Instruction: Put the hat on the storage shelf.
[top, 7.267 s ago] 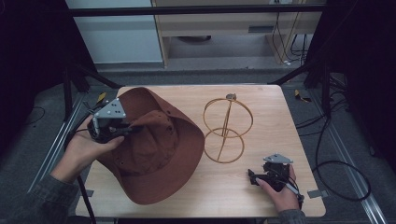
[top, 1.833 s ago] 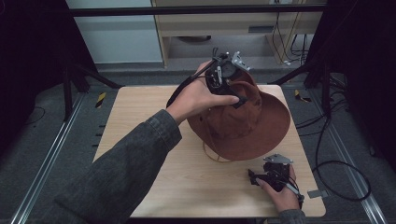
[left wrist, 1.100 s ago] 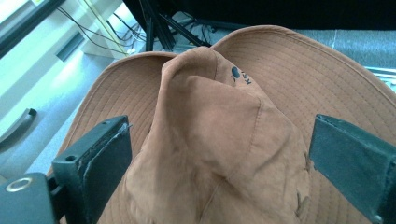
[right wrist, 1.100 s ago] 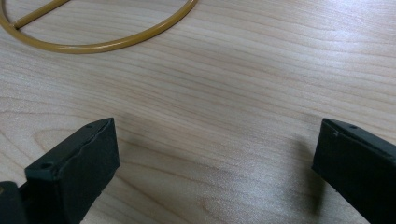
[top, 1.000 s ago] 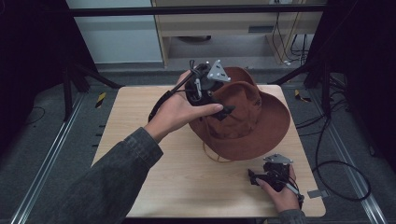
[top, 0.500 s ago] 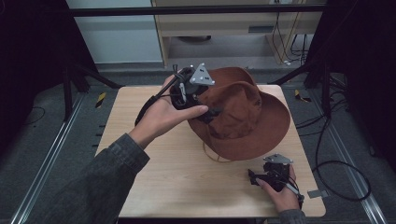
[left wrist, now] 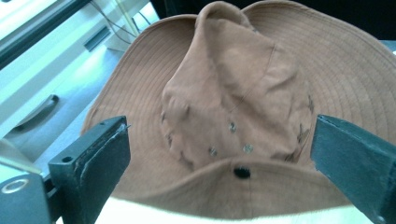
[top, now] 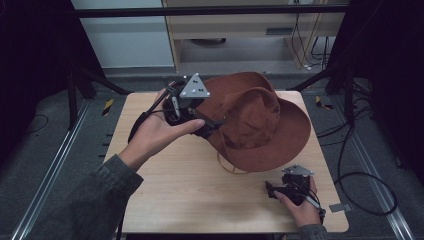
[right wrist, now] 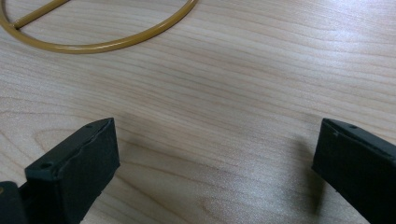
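Brown wide-brimmed hat (top: 257, 122) seated crown-up over gold wire stand (top: 229, 167), toward far right of wooden table (top: 200, 195). Only a short arc of the stand's base ring peeking out under near brim in high view; same ring visible at top left in right gripper view (right wrist: 116, 44).

Left gripper (top: 212, 122) at hat's left side, just beside crown, held above the table in left hand (top: 155, 135). Jaws spread wide in left gripper view, nothing between them; hat (left wrist: 243, 107) square ahead, crown creased and dented, brim sagging toward camera. Contact between jaw tips and brim not certain from above; looks apart or barely brushing. Released, by all signs.

Right gripper (top: 272, 190) low on table at near right, in right hand (top: 302, 202), well apart from hat. Jaws wide apart, bare wood between, grasping nothing.

Step in hand, as judged: placing of hat on stand essentially done; letting go and clearing off. Hat sits slightly lopsided, crown leaning, brim lower at near edge.

Next move calls for: drawing left gripper back and away to the left without snagging brim or chin cord (top: 225, 162) hanging below near edge. If seating looks unsteady, a light nudge at crown to centre it over stand. Right gripper idle, no part needed unless stand base wants steadying.
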